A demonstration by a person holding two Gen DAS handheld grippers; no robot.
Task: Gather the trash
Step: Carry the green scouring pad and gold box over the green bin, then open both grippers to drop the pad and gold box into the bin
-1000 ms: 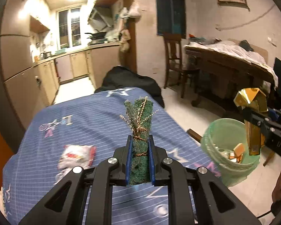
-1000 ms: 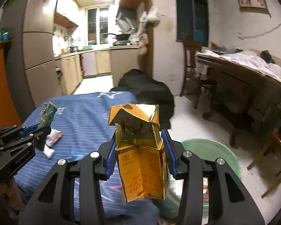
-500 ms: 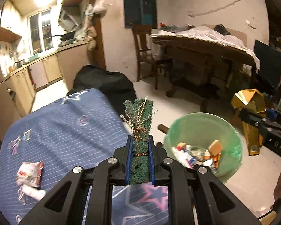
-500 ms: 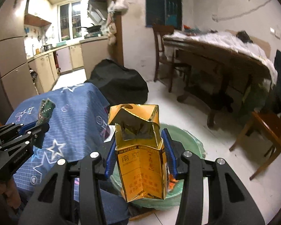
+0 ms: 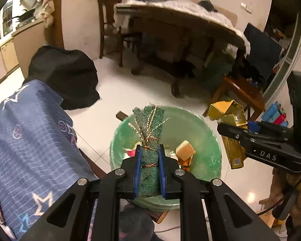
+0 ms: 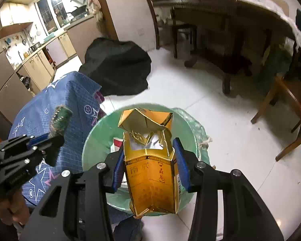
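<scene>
While two tools hang over one green bin (image 5: pixel 208 136), left tool (image 5: pixel 149 167) gripping one green bundle (image 5: pixel 149 124), right tool (image 6: pixel 148 167) gripping one gold carton (image 6: pixel 152 172)

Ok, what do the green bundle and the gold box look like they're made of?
Green bundle: seems a coarse, fuzzy scouring-pad fibre, matte, tied with metallic gold twine. Gold box: looks like thin glossy foil-faced card; it's creased, with a torn-open top.
</scene>
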